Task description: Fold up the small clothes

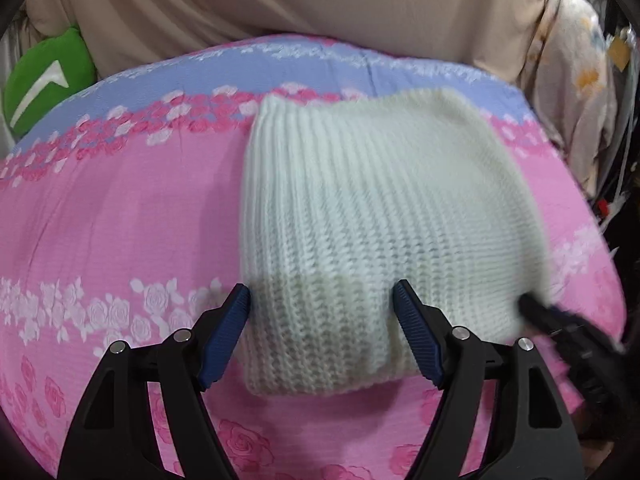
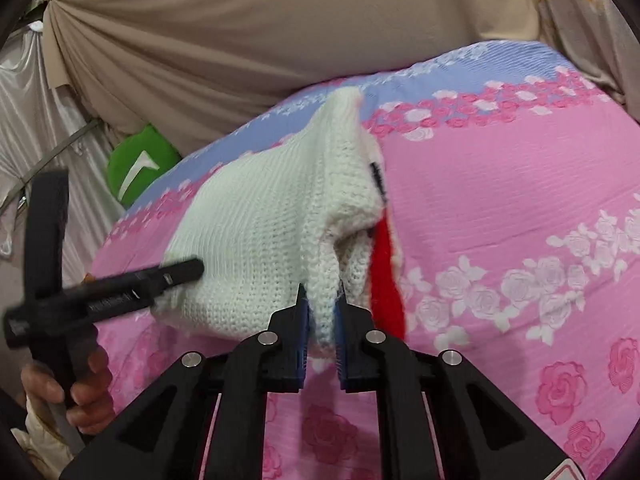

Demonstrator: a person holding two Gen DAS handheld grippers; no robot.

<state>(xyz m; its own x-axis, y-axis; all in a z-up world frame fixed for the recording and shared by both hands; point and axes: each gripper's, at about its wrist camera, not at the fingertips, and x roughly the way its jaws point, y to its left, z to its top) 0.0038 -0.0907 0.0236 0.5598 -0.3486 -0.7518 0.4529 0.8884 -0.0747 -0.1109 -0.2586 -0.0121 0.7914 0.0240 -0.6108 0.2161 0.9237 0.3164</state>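
Cream knit garment (image 1: 360, 216) spread on pink floral bed cover (image 1: 120, 220). Left tool (image 1: 322, 296) spread wide over its near hem. Right tool (image 2: 322, 304) pinching a knit edge; red lining (image 2: 386, 276), probably. Green cushion (image 1: 44, 80) beyond.

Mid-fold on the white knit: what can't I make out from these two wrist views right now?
- Right wrist view: the red part lies mostly under the white knit; its shape is hidden.
- Right wrist view: the dark label is too small to read.
- Left wrist view: the right gripper is blurred; how its jaws stand is unreadable there.
- Left wrist view: the left gripper covers the knit's near edge.
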